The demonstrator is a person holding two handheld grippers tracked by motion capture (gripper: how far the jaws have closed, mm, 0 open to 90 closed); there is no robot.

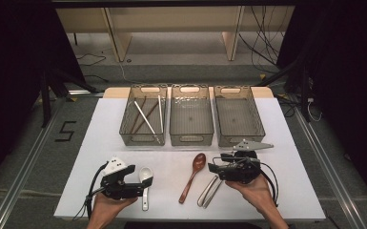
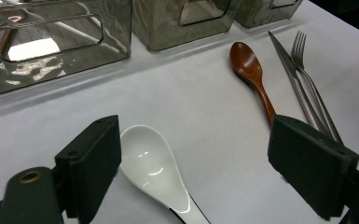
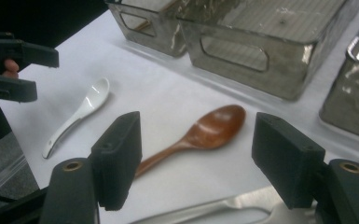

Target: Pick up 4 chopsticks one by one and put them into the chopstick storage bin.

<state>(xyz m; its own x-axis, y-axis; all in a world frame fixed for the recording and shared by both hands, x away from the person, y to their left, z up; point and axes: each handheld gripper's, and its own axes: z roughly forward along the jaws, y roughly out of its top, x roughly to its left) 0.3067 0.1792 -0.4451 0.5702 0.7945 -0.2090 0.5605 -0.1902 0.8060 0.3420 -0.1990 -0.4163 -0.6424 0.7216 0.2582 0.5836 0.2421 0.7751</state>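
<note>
High view: my right gripper (image 1: 213, 167) sits low over the white table (image 1: 286, 191), jaws wide and empty, pointing left at the brown wooden spoon (image 1: 193, 175). The spoon lies slanted, bowl toward the bins (image 1: 191, 120). My left gripper (image 1: 143, 183) rests beside the white spoon (image 1: 145, 183), hand low at the table's near edge.

Left gripper view: jaws wide, nothing held; the white spoon's bowl lies just beside one jaw.

Right gripper view: the wooden spoon (image 3: 200, 135) lies glossy between the wide jaws, untouched.
</note>
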